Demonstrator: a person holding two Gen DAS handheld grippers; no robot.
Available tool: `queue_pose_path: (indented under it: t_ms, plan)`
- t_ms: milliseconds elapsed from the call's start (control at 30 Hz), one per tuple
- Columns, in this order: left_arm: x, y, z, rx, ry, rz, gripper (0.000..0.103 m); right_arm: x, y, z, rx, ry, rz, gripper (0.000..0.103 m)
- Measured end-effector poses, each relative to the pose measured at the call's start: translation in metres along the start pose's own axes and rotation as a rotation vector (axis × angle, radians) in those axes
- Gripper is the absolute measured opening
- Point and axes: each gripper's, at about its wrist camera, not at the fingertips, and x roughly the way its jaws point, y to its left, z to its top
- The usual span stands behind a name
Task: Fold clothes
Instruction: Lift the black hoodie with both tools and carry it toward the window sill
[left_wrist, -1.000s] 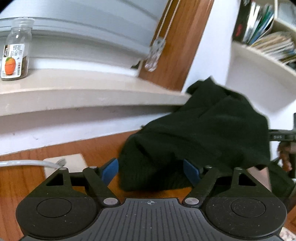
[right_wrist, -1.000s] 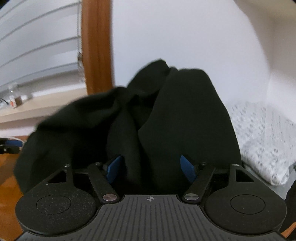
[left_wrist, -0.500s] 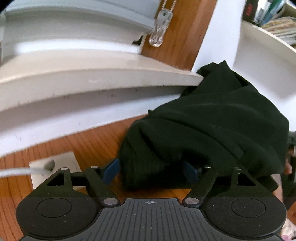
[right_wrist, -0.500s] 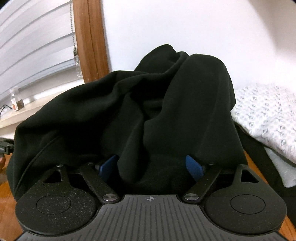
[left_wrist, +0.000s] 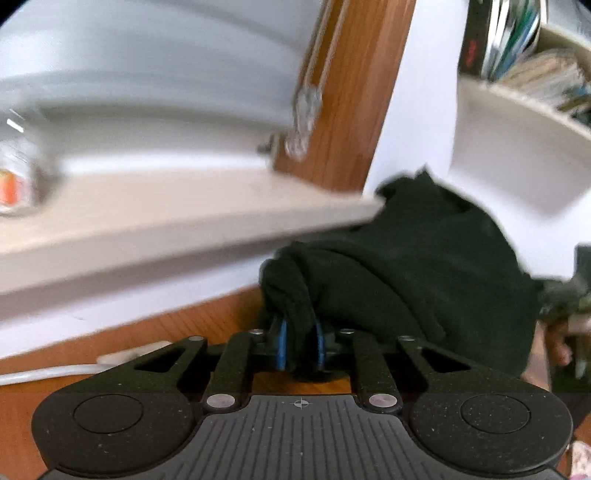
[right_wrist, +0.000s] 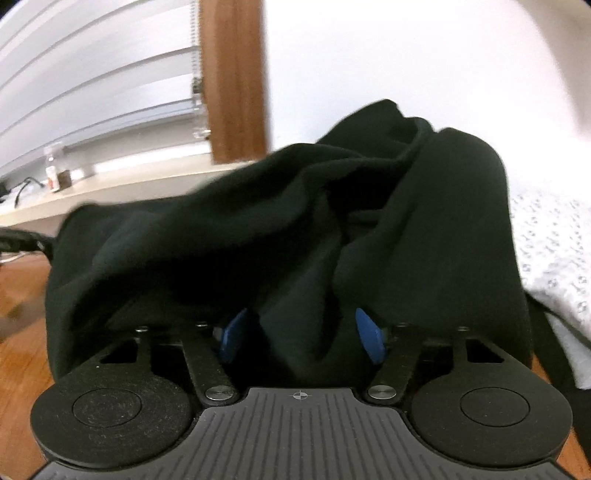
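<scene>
The black garment (left_wrist: 417, 280) is a thick, matte, knit-like fabric, bunched into a loose heap with deep rounded folds. No sleeve, collar or hem can be told apart in the mass. It lies on the wooden table (left_wrist: 192, 325), with its far end against the white wall (left_wrist: 417, 110) just below the end of the beige windowsill (left_wrist: 177, 221).

Left claw (left_wrist: 300, 345): the jaws are closing and stand nearly together. A narrow ridge of the garment's near left edge runs between the blue pads (left_wrist: 282, 345), and both pads press on it. From that pinch the cloth spreads up and to the right into the main heap.

Right claw (right_wrist: 301, 338): the jaws are closing but are about half apart. In the right wrist view the garment (right_wrist: 295, 229) fills the centre of the frame, and a hanging fold drops between the two blue pads (right_wrist: 232, 336). The fold touches or overlaps each pad's inner side; whether the pads press on it cannot be told.

Surroundings: a white cable (left_wrist: 48, 373) lies on the table at the left. A small clear bottle (right_wrist: 51, 168) stands on the windowsill. A white patterned cloth (right_wrist: 550, 266) lies just beside the garment on its right. The left wrist view is motion-blurred.
</scene>
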Motion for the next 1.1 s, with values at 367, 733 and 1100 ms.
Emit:
queue_pose_path:
  t_ms: [367, 733, 1100]
  plan:
    - [-0.108, 0.060, -0.008, -0.004, -0.030, 0.108, 0.015, -0.012, 0.104, 0.030, -0.110, 0.069, 0.261, 0.065]
    - [-0.074, 0.076, -0.044, -0.054, 0.024, 0.120, 0.015, -0.047, 0.056, 0.081, -0.024, -0.042, 0.203, 0.065]
    - [-0.064, 0.081, -0.044, -0.017, -0.012, 0.133, 0.016, 0.028, -0.070, 0.121, 0.245, -0.017, -0.097, 0.076]
